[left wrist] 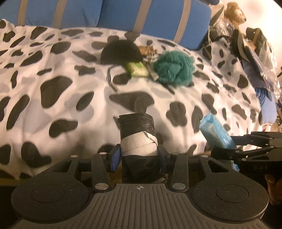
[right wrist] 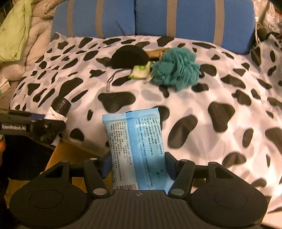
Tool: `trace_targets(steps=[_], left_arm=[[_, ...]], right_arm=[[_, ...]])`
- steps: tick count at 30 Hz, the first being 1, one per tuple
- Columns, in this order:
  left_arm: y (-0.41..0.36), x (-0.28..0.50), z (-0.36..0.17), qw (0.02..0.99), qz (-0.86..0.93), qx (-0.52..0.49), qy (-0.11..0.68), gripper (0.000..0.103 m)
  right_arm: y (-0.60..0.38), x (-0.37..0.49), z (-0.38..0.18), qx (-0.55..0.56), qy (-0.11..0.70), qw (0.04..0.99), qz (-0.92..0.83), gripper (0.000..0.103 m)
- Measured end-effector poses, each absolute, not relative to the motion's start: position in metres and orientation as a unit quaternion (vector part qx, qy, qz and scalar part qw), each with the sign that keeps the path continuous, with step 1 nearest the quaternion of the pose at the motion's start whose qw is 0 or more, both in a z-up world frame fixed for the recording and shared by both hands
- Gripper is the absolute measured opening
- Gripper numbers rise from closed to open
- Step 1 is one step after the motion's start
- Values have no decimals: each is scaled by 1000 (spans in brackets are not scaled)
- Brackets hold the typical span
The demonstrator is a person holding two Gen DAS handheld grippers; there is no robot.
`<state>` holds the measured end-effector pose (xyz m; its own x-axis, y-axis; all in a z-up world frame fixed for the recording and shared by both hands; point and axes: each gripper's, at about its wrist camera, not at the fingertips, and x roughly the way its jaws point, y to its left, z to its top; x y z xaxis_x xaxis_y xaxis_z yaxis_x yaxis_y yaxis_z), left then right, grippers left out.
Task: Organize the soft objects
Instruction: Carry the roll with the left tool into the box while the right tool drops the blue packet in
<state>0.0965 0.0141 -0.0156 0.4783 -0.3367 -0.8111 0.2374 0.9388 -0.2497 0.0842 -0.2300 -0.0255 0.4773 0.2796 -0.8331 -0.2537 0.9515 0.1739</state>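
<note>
My left gripper [left wrist: 139, 153] is shut on a black roll [left wrist: 136, 133] wrapped with a white band, held upright over the bed's near edge; it also shows in the right wrist view [right wrist: 60, 109]. My right gripper [right wrist: 138, 163] is shut on a light blue wipes pack [right wrist: 135, 141], also seen in the left wrist view [left wrist: 217, 133]. Farther back on the cow-print bedspread [right wrist: 220, 88] lie a black half-round pouch [right wrist: 130, 56], a small green packet [right wrist: 141, 72] and a teal mesh pouf [right wrist: 176, 68], close together.
Blue striped cushions [right wrist: 149, 17] line the back of the bed. A heap of bags and a plush toy [left wrist: 235, 12] sits at the right. Pale quilts [right wrist: 21, 35] are piled at the left. A wooden floor [right wrist: 70, 155] shows below the bed edge.
</note>
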Motion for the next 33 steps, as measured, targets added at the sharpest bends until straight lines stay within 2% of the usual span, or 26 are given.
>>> trace_targets(steps=[16,27,29,31,32,33], left_arm=[[-4,52,-37,826,-146,-19,544,42],[-4,54,-41,819,-138,-19,557,43],[-5,56,-43,816,-136,-18,561,43],[-5,59,-47,811,-128,-13,571,45],[-5,60,-48,809,-123,-12,574,52],[-4,61,-49,809,-116,-11,576,62]], right_arm=[[-212,41,-56,31,573,811,116,64],[-214,43,-62,53,592,797,107,64],[-212,44,-62,52,591,797,114,67],[-207,43,-61,39,586,801,118,73],[-206,43,-60,32,583,803,118,77],[-205,42,-59,25,579,807,116,87]])
